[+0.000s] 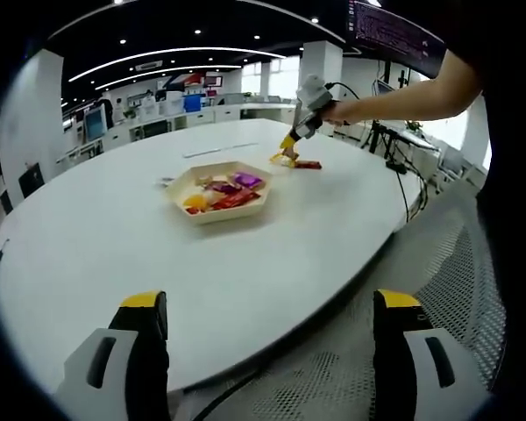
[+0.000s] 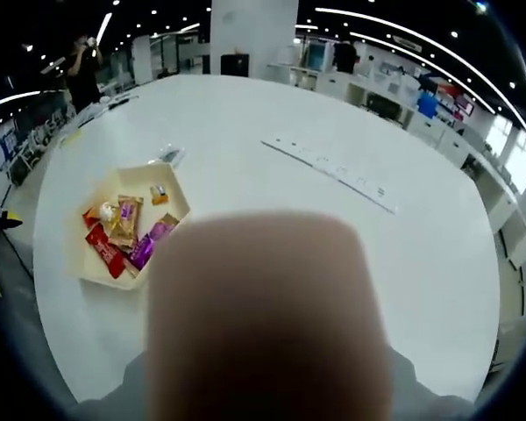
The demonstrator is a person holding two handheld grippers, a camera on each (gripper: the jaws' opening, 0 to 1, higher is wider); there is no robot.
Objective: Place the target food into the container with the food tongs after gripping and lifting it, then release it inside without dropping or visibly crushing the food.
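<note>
Several snacks already in hexagonal tray (image 1: 177, 189); right gripper (image 1: 288, 150) reaches far red snack (image 1: 308, 164), jaws unclear; left gripper (image 1: 272, 351) spread, idle.

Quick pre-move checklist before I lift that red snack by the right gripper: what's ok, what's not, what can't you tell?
1. Right gripper at the target: ok, its yellow tips are down on the table beside the red snack packet.
2. Packet actually gripped: cannot tell, the tips are too small in the left gripper view.
3. Right gripper view usable: not ok, a blurred beige shape blocks its jaws.
4. Container ready: ok, the hexagonal tray sits open on the table, holding several wrapped snacks.
5. Left gripper out of the way: ok, open, at the near table edge.
</note>
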